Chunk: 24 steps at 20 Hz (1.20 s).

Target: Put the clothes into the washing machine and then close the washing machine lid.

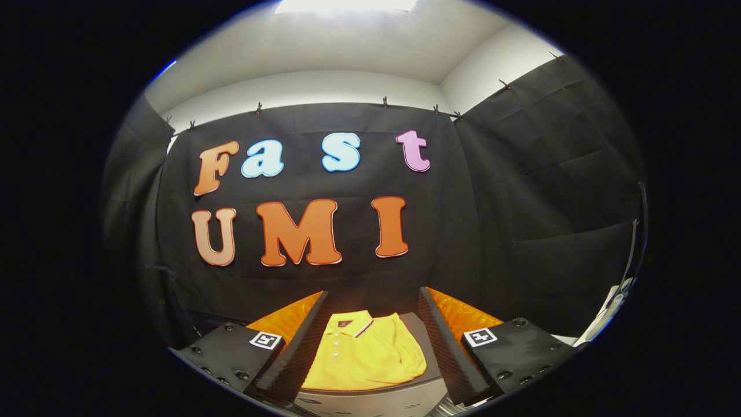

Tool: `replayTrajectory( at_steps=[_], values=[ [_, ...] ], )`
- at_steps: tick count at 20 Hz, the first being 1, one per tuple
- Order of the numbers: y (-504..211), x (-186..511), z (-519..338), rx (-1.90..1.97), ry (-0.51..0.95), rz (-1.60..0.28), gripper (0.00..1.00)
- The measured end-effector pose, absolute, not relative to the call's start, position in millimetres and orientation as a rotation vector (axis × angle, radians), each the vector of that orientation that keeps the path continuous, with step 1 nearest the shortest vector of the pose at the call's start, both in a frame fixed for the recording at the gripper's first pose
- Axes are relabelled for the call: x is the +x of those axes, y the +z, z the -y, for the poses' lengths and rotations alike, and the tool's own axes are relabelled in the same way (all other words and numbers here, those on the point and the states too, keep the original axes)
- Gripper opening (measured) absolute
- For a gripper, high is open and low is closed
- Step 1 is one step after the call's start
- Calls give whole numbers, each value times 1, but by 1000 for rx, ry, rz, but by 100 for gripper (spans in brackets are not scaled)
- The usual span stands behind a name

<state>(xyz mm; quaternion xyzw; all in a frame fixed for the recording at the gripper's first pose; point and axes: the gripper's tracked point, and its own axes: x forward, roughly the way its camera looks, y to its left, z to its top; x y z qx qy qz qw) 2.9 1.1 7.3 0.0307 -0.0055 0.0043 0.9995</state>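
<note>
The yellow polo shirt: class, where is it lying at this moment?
In the gripper view the yellow polo shirt lies folded on a grey surface, between the open gripper's two fingers, apart from both, with the black cloth wall beyond.

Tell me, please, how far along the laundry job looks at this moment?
Nothing looks done yet. The folded yellow polo shirt lies flat on a grey surface, seen between the gripper's open fingers, which grasp nothing. In hand: lining up on the shirt. Left: gripping it, loading it into the washing machine and closing the lid.
</note>
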Motion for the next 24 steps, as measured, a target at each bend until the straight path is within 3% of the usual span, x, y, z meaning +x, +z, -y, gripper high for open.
replayTrajectory(
  at_steps=[15,24],
  values=[
    [23,7,-15,10,24,23,96],
    [-15,85,-52,0,122,-131,96]
  ],
)
